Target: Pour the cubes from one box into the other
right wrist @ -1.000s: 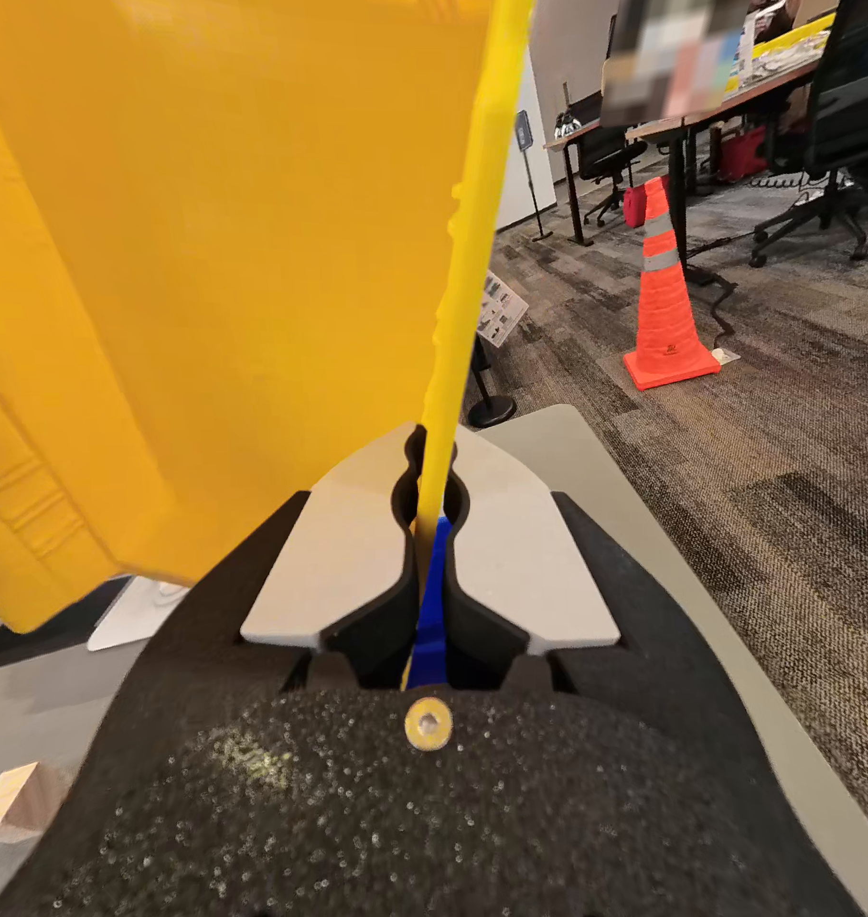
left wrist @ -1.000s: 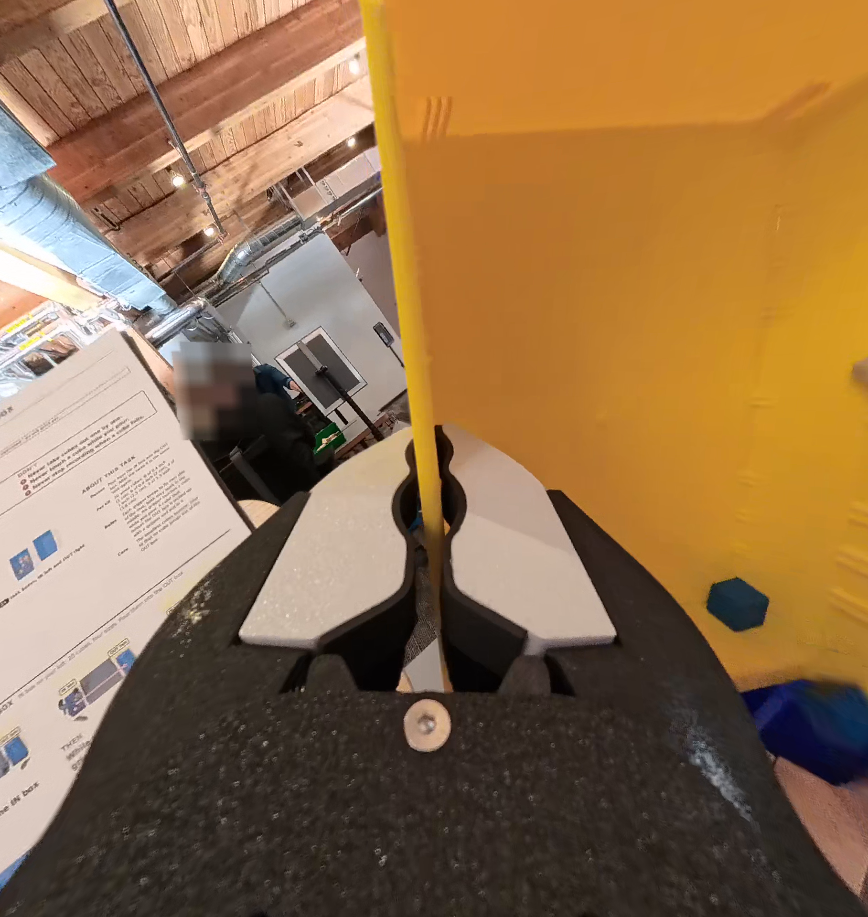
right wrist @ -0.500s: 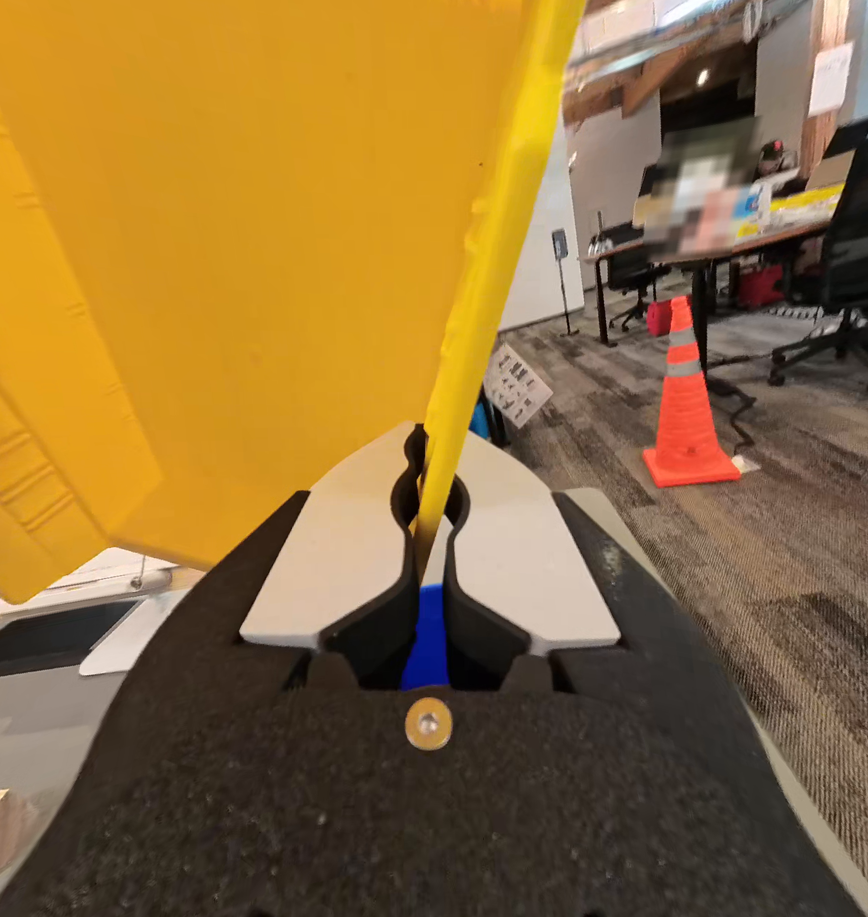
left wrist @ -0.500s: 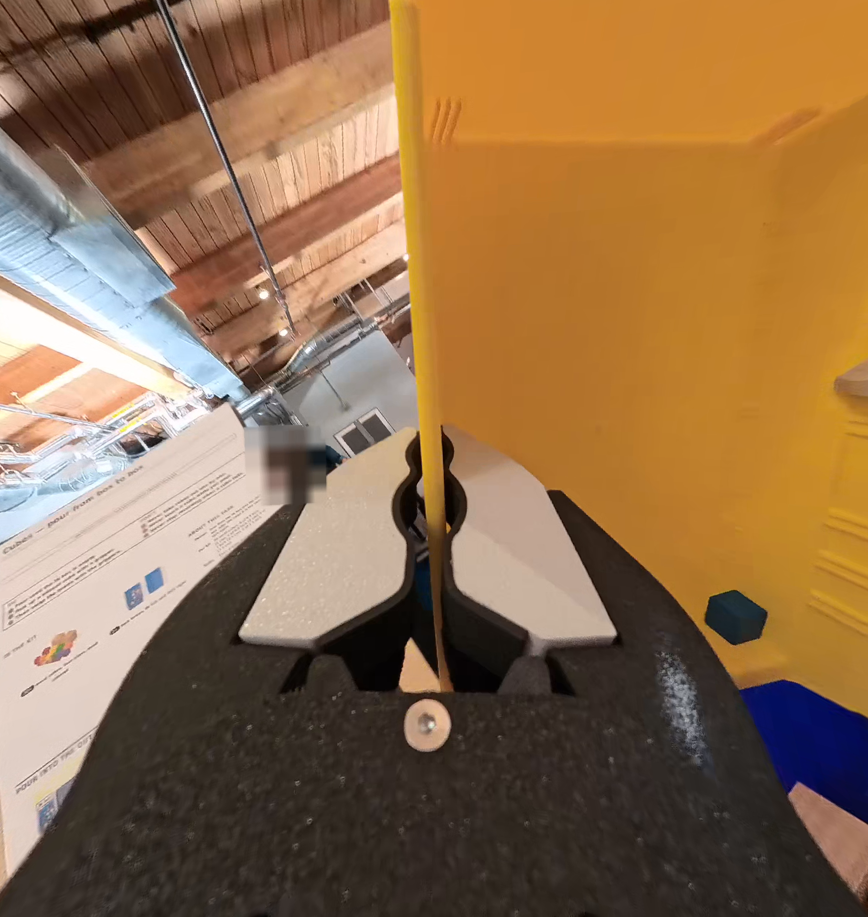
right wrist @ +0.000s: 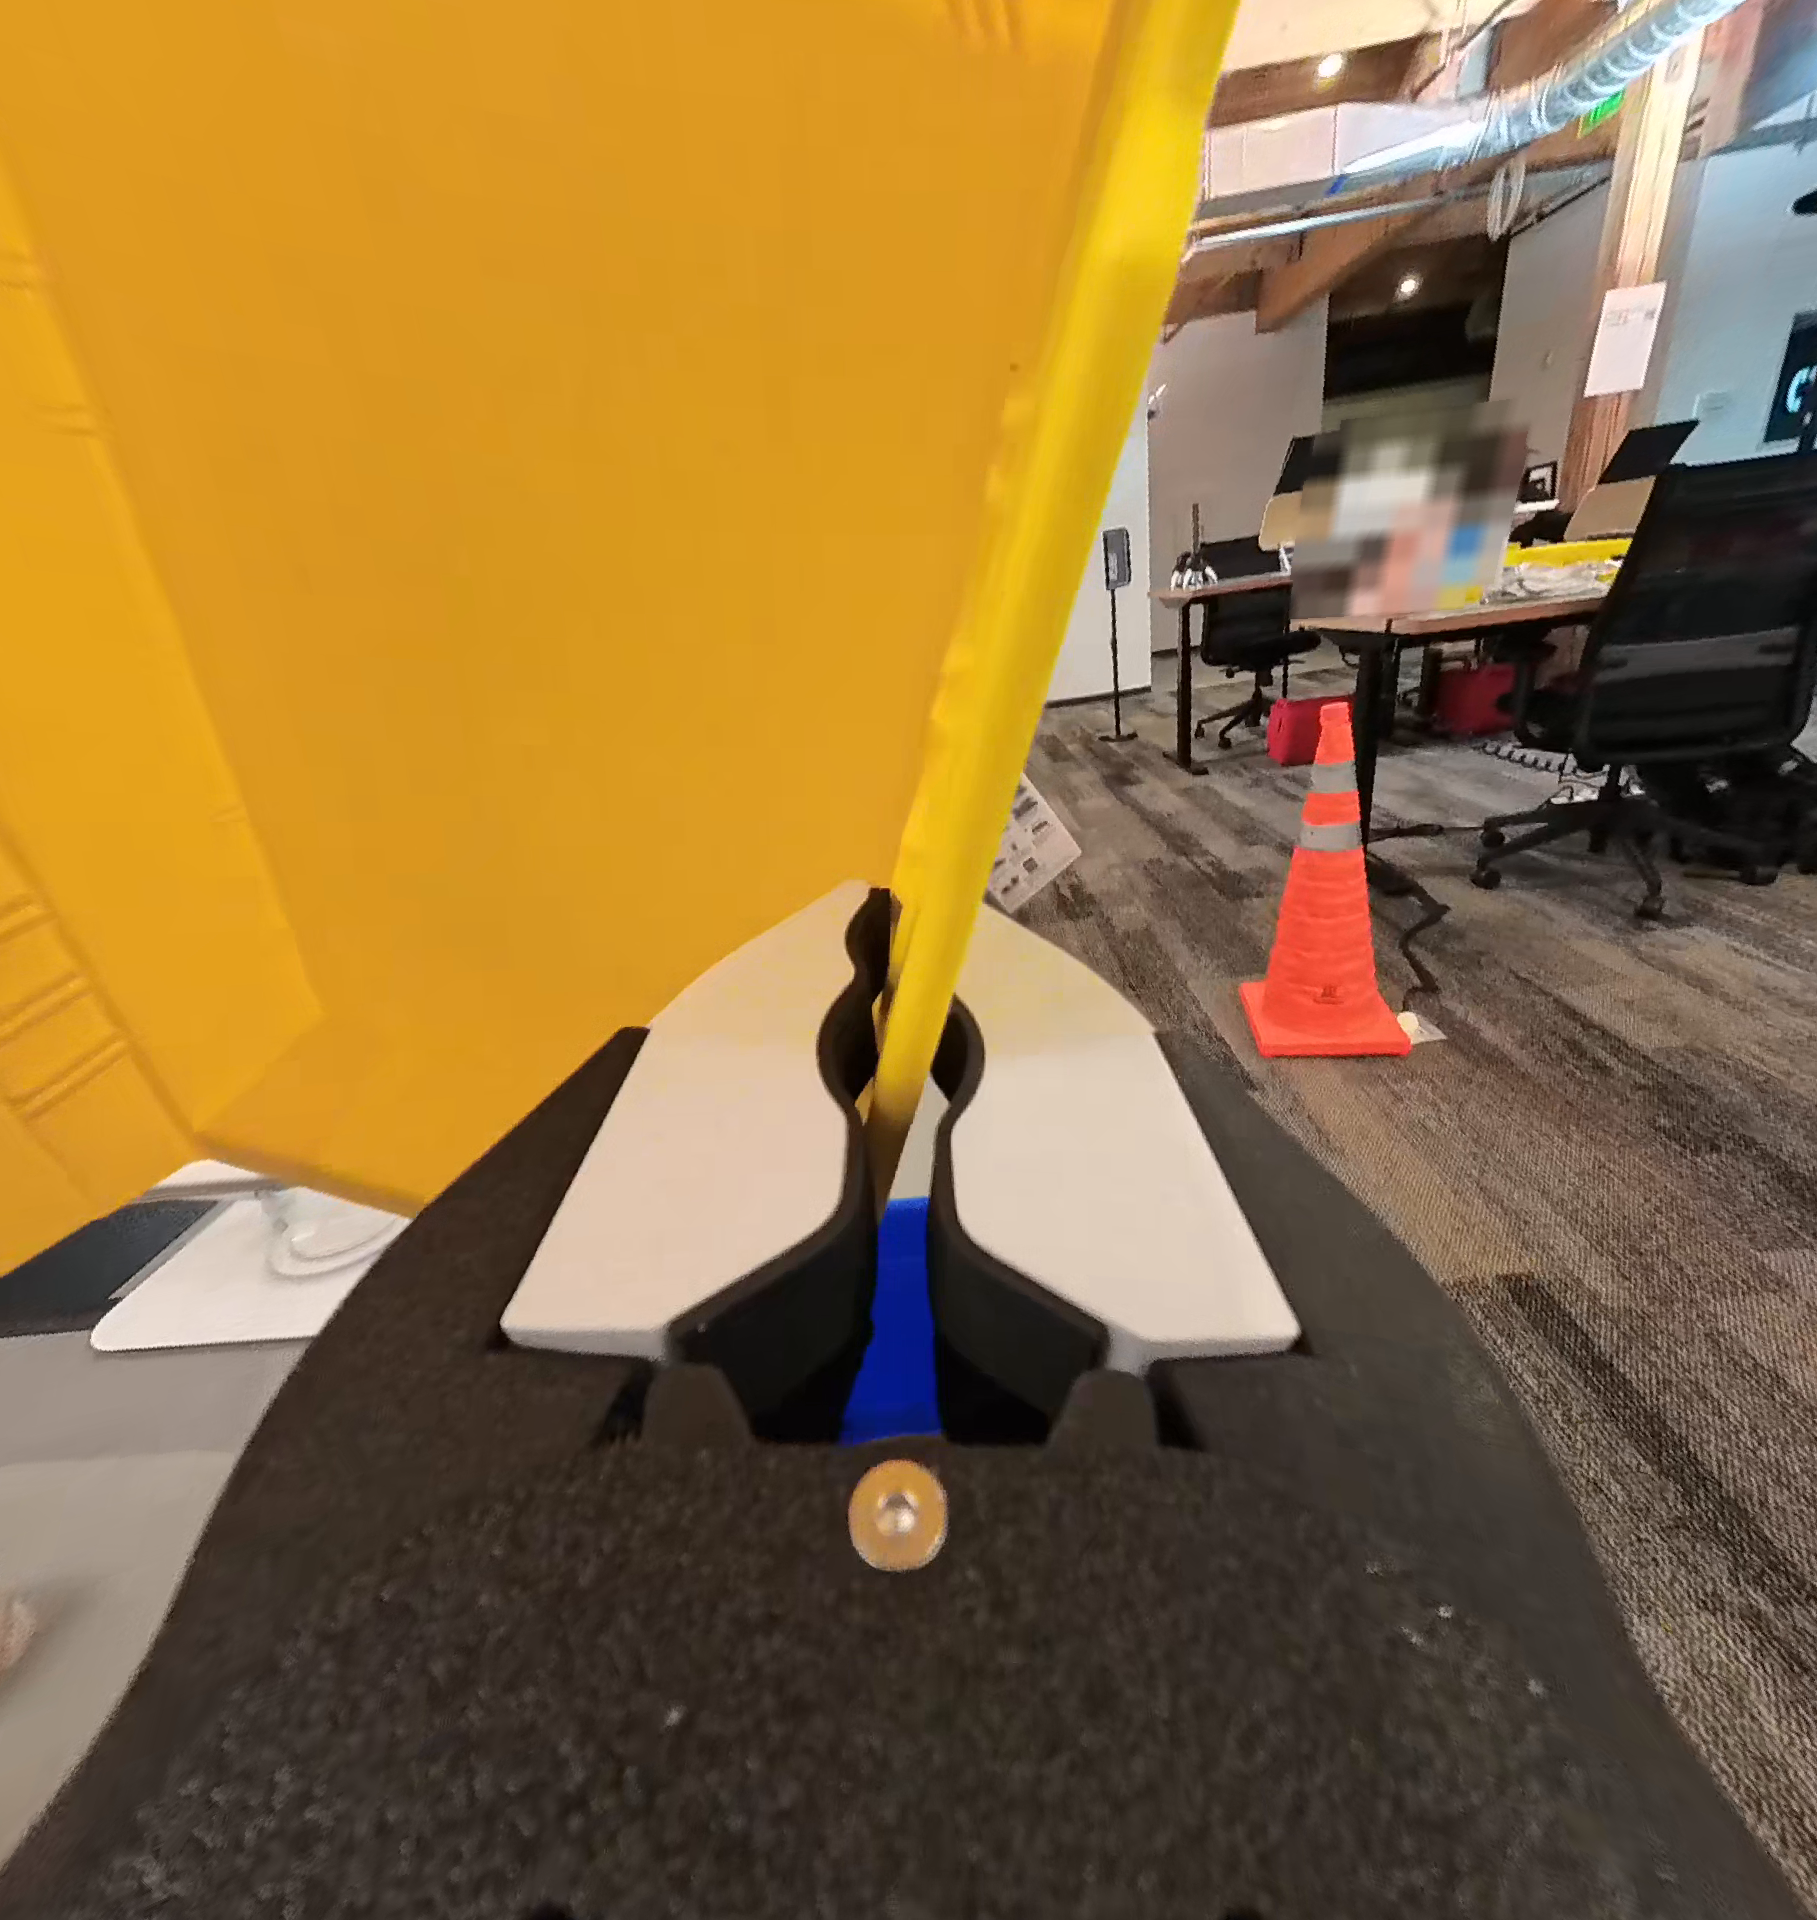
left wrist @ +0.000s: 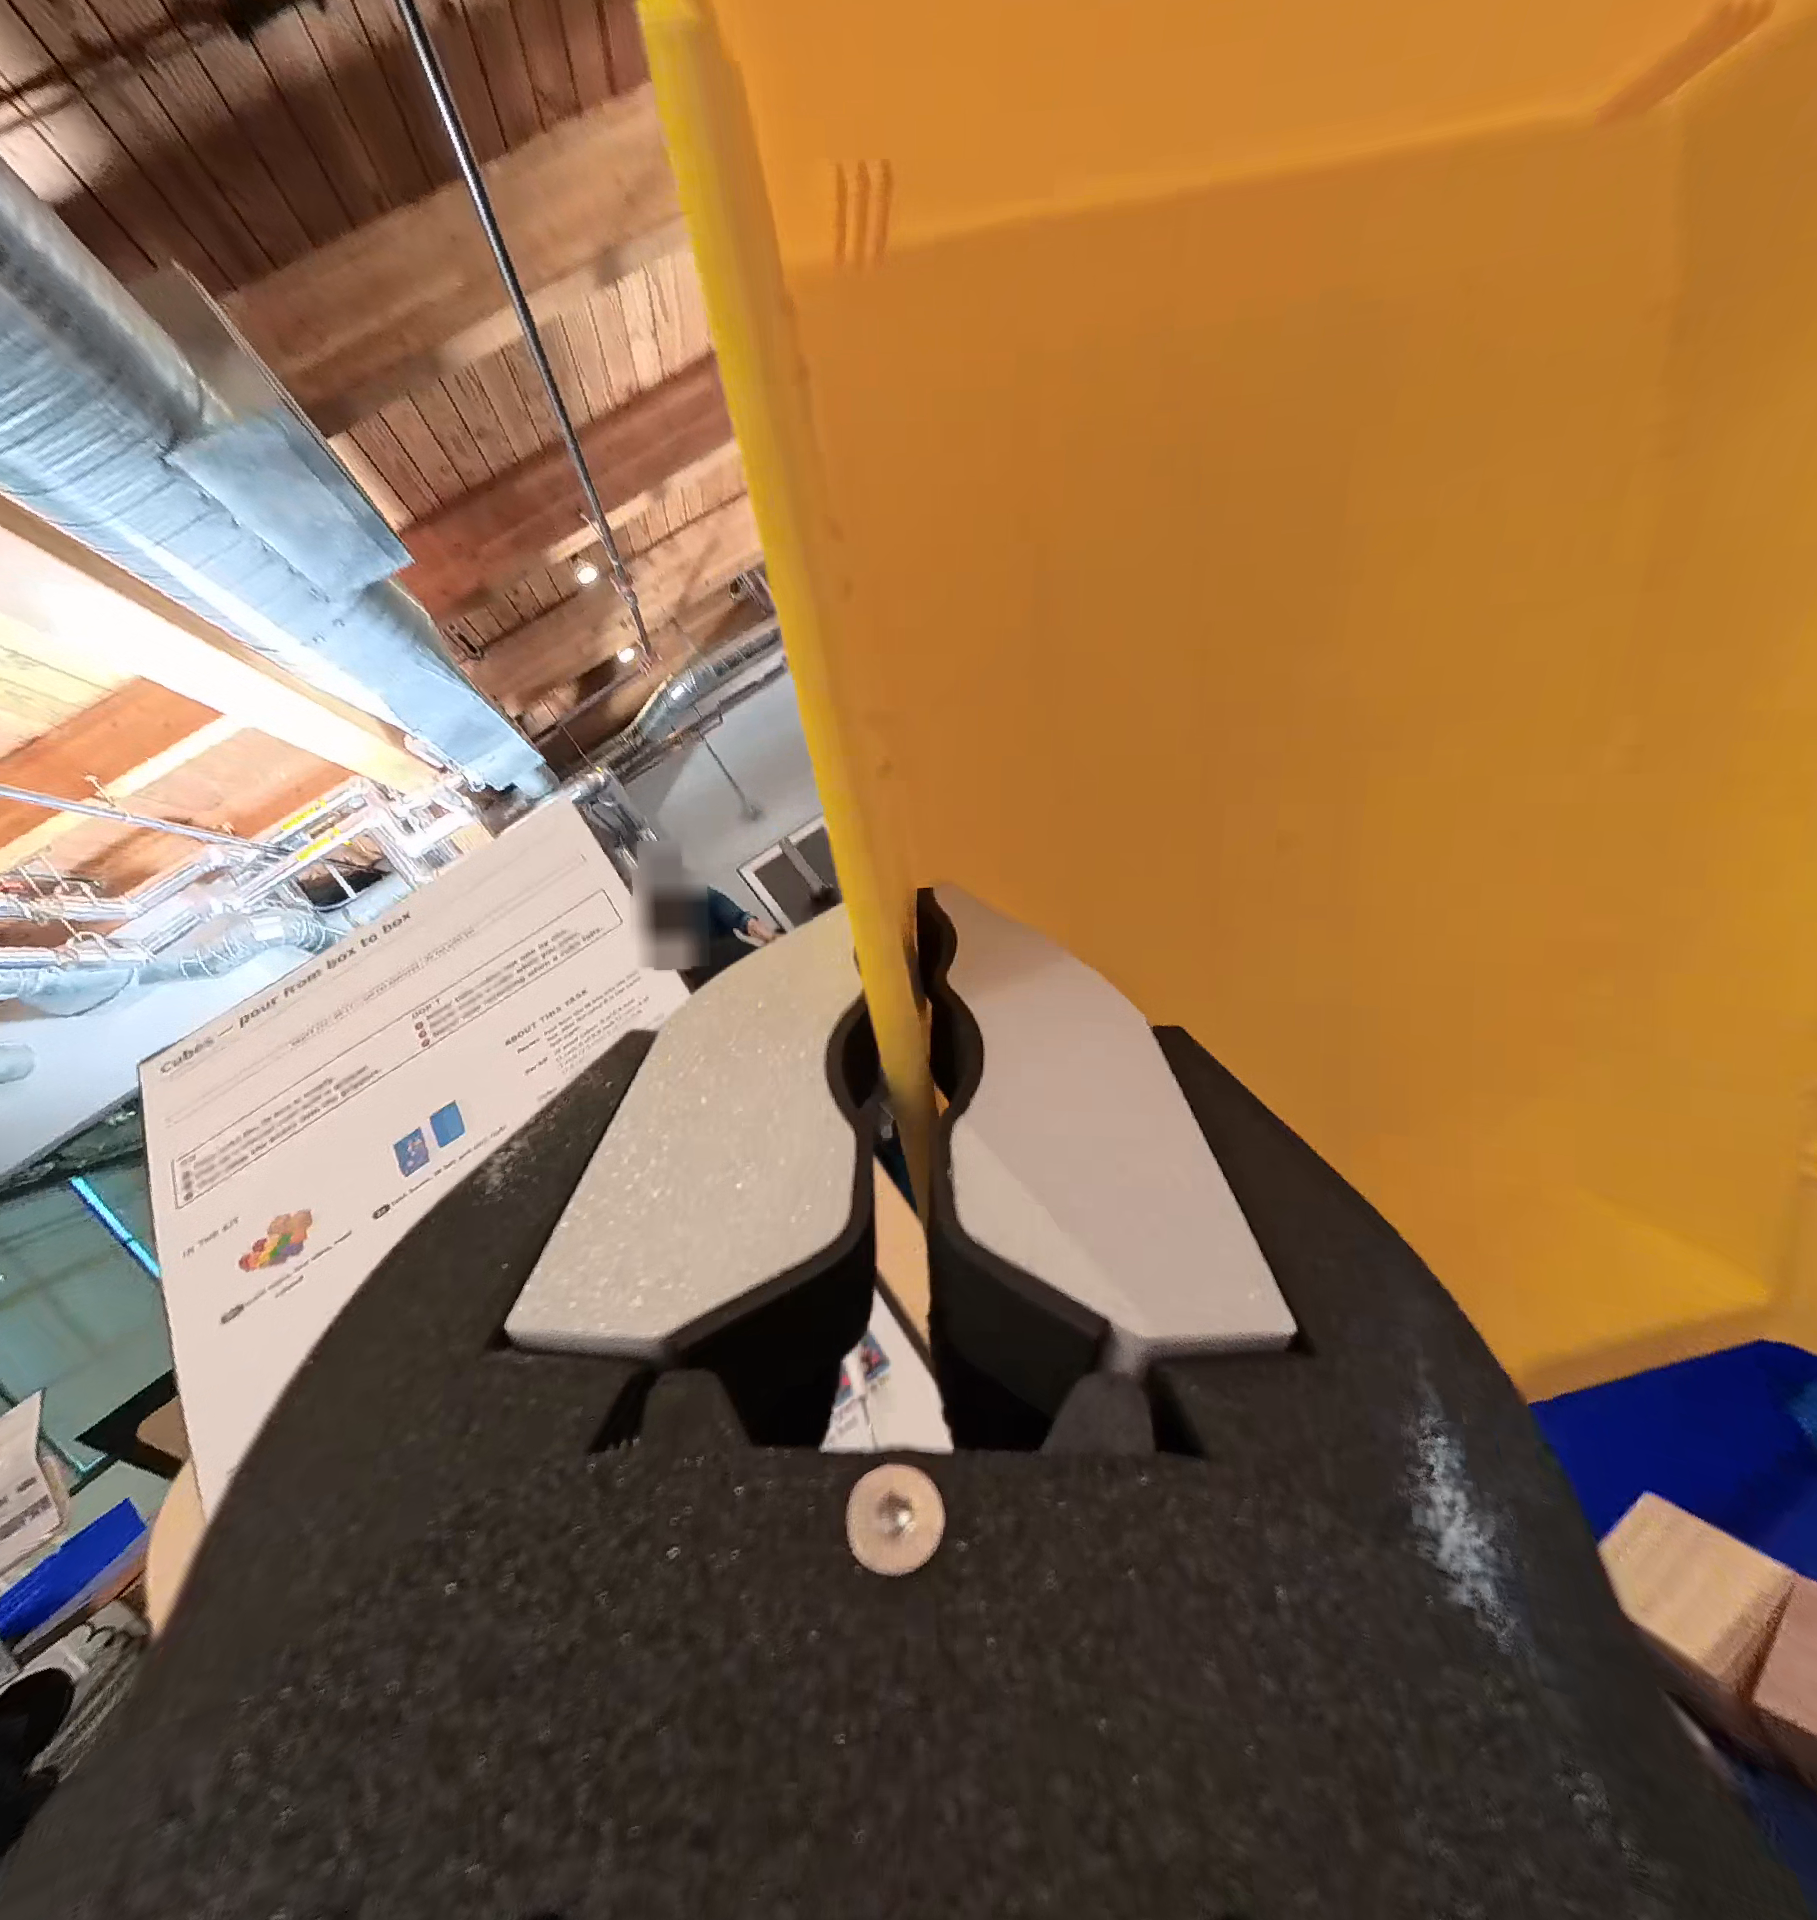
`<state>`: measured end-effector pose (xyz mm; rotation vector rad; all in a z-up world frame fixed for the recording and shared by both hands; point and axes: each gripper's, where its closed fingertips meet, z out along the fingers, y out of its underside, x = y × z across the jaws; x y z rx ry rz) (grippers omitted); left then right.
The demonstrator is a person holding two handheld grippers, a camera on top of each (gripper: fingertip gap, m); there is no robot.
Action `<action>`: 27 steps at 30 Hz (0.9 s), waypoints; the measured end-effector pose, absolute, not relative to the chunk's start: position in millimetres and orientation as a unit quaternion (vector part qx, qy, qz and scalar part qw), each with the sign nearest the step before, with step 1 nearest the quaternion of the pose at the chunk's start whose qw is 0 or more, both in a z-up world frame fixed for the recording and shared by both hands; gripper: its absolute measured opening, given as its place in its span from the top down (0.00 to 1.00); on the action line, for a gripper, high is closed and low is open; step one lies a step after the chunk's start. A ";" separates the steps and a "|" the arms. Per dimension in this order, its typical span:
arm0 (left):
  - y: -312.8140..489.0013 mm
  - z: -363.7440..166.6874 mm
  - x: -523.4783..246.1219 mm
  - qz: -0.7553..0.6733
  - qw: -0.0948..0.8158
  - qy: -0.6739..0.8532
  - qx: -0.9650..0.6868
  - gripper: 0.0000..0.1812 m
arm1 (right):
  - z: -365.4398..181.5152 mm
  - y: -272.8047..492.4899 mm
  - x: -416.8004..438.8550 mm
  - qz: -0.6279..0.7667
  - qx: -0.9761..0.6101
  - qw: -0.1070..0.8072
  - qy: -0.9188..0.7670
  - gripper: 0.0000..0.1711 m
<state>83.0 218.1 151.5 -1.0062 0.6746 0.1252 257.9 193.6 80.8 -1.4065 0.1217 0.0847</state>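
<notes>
Both grippers pinching the yellow box, tipped up high over the blue box!

Left to right: a white sheet (left wrist: 384, 1101) stands at the far left, then the left gripper (left wrist: 899, 997), fingers (left wrist: 717, 1143) nearly closed, clamped on the thin edge of the yellow box (left wrist: 1299, 623), whose inside fills the view. Below it sits the blue box (left wrist: 1662, 1413), wooden cubes (left wrist: 1704, 1621) at lower right. In the right wrist view the right gripper (right wrist: 909, 997) is clamped just as tight on the opposite wall, blue showing between its fingers (right wrist: 1080, 1143). An orange cone (right wrist: 1325, 914) stands on the carpet (right wrist: 1610, 1195) beyond.
</notes>
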 end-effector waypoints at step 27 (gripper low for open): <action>182.8 -16.7 -484.8 0.011 0.304 0.111 -0.946 0.98 | -41.4 176.7 -299.5 0.131 -0.971 0.096 -0.177 0.95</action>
